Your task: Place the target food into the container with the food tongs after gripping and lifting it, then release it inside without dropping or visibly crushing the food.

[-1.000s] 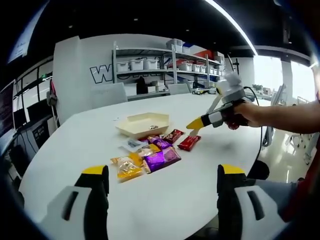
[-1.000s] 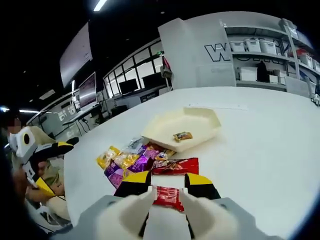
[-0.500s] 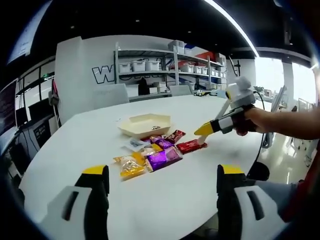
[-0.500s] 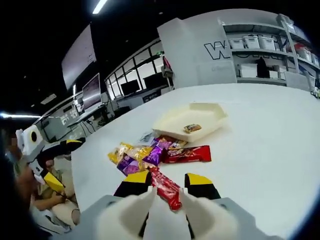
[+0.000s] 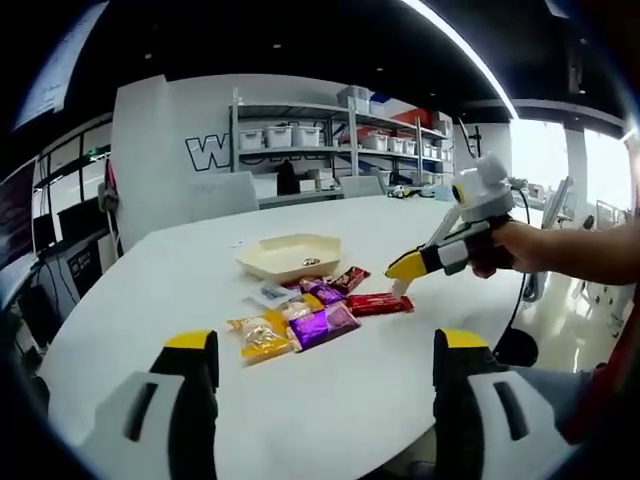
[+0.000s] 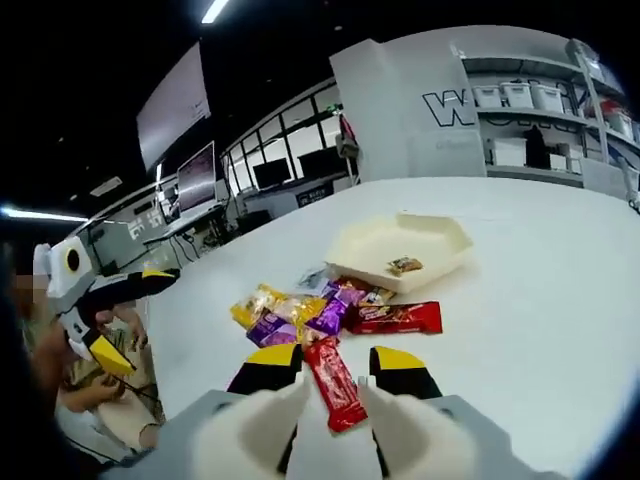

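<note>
Left gripper view: the left hand-held gripper (image 5: pixel 325 390) hovers low over the white oval table (image 5: pixel 120 300), jaws spread wide with nothing between them. Ahead lies a loose pile of purple, yellow and red foil snack packets (image 5: pixel 300 318), just in front of the shallow cream hexagonal container (image 5: pixel 290 255), which holds one small wrapped piece (image 5: pixel 311 261). The right hand-held gripper (image 5: pixel 400 282) enters from the right, its yellow tips at the end of a long red wrapped bar (image 5: pixel 380 302) beside the pile.

Right gripper view: the right hand-held gripper (image 6: pixel 335 378) has its jaws on either side of the long red wrapped bar (image 6: pixel 334 383); whether they are clamped on it or only straddling it cannot be told. A second red bar (image 6: pixel 395 317) lies between it and the container (image 6: pixel 440 240).

Risks: the bar sits lengthwise between the jaws, held near one end, so it is likely to pivot or slip out on lifting. Excess closing force would likely crush it. A low transfer path could knock the pile.
</note>
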### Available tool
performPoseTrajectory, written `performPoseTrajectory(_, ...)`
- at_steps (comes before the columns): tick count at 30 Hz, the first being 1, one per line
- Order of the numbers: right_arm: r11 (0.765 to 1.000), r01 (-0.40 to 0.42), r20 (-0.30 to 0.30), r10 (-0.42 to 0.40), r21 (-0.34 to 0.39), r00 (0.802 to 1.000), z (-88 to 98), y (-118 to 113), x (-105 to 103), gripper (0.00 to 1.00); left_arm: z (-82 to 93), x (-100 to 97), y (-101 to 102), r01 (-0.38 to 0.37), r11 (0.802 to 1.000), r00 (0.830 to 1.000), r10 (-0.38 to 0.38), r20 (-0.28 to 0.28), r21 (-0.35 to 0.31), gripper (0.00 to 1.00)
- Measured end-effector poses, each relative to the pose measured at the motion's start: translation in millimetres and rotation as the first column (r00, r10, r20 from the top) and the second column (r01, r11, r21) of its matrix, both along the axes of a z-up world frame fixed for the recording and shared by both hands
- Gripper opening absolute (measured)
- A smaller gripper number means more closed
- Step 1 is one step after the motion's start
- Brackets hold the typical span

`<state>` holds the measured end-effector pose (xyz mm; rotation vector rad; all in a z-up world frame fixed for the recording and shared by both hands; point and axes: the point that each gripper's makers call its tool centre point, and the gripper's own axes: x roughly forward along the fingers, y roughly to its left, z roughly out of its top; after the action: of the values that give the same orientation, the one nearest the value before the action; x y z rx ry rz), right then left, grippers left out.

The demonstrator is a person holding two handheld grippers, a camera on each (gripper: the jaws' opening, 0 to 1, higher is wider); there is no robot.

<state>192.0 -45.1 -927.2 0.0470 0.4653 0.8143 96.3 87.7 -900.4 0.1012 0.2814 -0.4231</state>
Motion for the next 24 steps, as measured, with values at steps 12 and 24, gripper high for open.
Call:
performPoseTrajectory(12, 0.994, -0.079, 0.052, 0.083, -0.076, 0.995, -8.4, 19, 7, 0.22, -1.3, -2.9, 1, -0.001, 1.000, 1.000, 0.001, -0.006, 0.020, 0.86)
performPoseTrajectory(24, 0.979, -0.121, 0.083, 0.136, -0.164, 0.987, -27.4, 20, 4, 0.22, -2.6, -2.0, 1, 0.003, 1.000, 1.000, -0.003, -0.006, 0.024, 0.85)
